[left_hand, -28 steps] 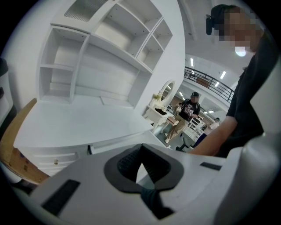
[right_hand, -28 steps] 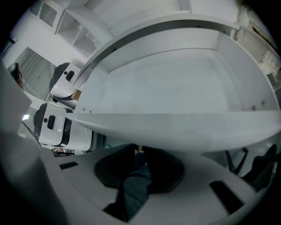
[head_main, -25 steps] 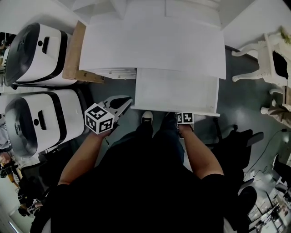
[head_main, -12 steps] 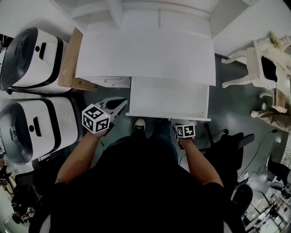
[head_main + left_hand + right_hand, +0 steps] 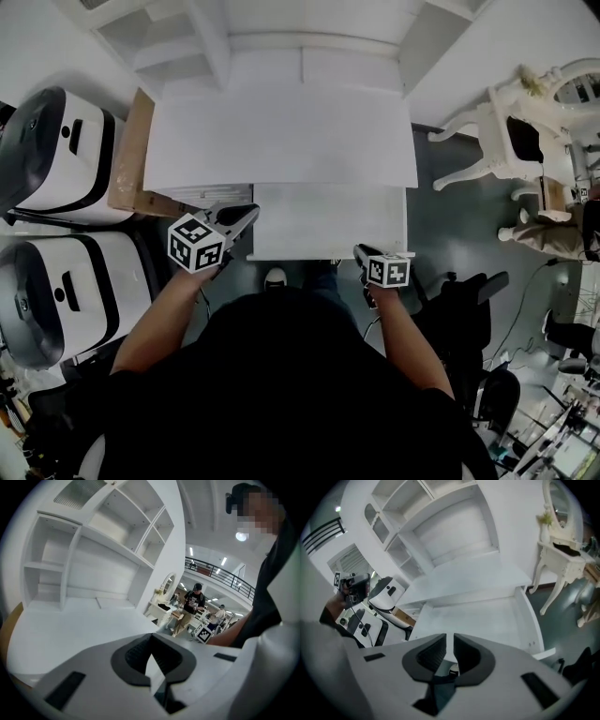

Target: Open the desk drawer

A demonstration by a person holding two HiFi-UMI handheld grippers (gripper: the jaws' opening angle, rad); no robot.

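Moved: right gripper (image 5: 360, 251) has risen off the front of the white rectangular desk drawer (image 5: 328, 225), its jaws just closing.
Left gripper (image 5: 249, 216): jaws together, empty, at the drawer's left corner.
Drawer: pulled out under the white desktop (image 5: 281, 141).
Right gripper: narrow gap, nothing between.

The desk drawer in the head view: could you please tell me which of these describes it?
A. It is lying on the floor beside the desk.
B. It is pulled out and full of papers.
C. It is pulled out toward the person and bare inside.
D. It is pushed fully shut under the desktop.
C: the drawer juts out from under the desktop toward the person, and the right gripper view shows only its bare white bottom.
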